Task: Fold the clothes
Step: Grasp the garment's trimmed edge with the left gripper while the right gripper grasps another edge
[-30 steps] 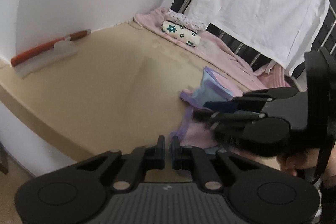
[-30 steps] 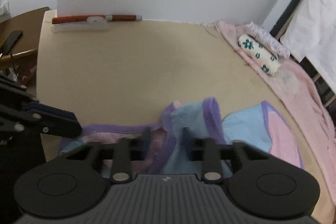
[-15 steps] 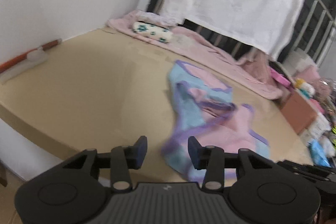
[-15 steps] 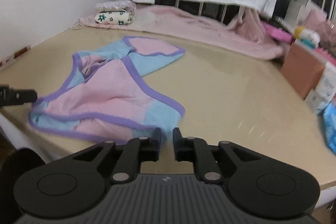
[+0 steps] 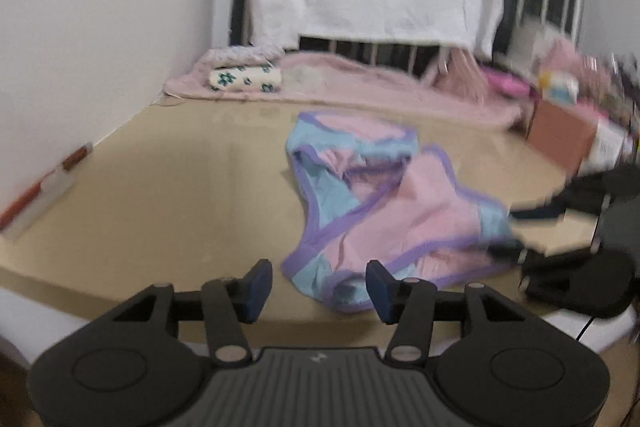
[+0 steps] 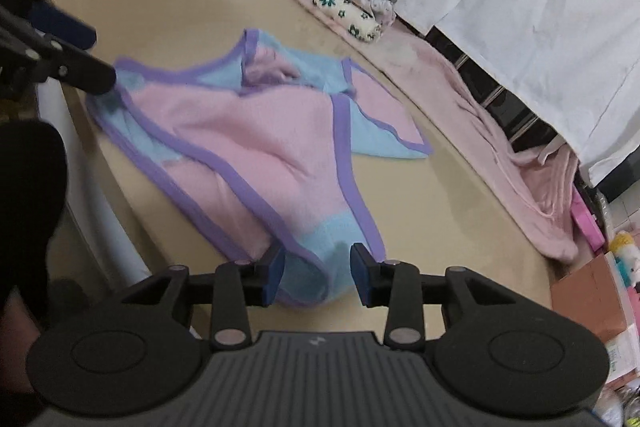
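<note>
Where jaws gape, garment (image 6: 256, 147) corners between.

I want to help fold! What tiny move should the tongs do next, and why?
Probably close both open tongs, left and right: a near corner of the crumpled pink-and-blue garment already sits between each pair, so pinching gives a hold for spreading it flat.

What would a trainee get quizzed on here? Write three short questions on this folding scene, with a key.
1. True or false: the left gripper is shut on the garment.
2. What colour is the garment's trim?
3. The right gripper is: A) open, a garment corner between its fingers; B) shut on the rolled floral cloth; C) out of view.

Key: 1 false, it is open; 2 purple; 3 A.
</note>
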The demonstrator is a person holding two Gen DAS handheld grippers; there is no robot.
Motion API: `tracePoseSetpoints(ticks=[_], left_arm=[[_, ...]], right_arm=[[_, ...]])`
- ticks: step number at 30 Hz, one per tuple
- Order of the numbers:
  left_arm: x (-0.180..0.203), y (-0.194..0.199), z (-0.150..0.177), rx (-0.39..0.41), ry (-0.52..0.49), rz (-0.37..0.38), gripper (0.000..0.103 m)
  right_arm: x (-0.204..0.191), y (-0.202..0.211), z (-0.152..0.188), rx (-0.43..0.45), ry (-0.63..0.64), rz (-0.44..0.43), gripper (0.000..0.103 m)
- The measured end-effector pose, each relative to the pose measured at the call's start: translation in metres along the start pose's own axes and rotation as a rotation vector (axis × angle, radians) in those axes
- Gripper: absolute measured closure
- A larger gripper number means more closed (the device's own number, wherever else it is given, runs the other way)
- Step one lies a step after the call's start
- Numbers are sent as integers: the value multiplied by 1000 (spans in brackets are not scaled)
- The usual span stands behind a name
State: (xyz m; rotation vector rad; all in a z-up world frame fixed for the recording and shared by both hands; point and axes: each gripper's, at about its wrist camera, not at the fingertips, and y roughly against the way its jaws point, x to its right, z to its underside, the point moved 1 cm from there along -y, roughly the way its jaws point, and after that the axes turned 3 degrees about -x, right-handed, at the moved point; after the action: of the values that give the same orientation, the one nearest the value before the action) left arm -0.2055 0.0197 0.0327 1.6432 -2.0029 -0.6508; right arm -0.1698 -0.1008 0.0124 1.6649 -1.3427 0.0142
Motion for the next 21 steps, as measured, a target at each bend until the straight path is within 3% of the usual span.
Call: tracePoseSetpoints(ticks=[1,4,6,13,15,16,19,21], left_arm=[[3,-5,-1,-20,-17,-1,57],[6,-9,1,-33,-26,3,76],[7,-9,2,-28,-45,-20,84],[16,-7,7,12,-180,-103,80],[22,-8,9,26,-230,-132,80],[25,-9,9,25,-255,-141,86],[29,-8,9,36,-295,-134,99],[29,-6,8,55,-286,-127,100]], right_arm=[[0,-3,0,-6,0,0,70],[7,-9,0,-60,-48,-36,102],[12,-4,2,-41,-85,-22,102],[42,37,15,67,-397,60,101],[38,38,22,58,-412,76,101],[34,37,25,48,-393,90,101],[17,32,29,29,-287,123,101],[5,30,29,34,-182,146,98]])
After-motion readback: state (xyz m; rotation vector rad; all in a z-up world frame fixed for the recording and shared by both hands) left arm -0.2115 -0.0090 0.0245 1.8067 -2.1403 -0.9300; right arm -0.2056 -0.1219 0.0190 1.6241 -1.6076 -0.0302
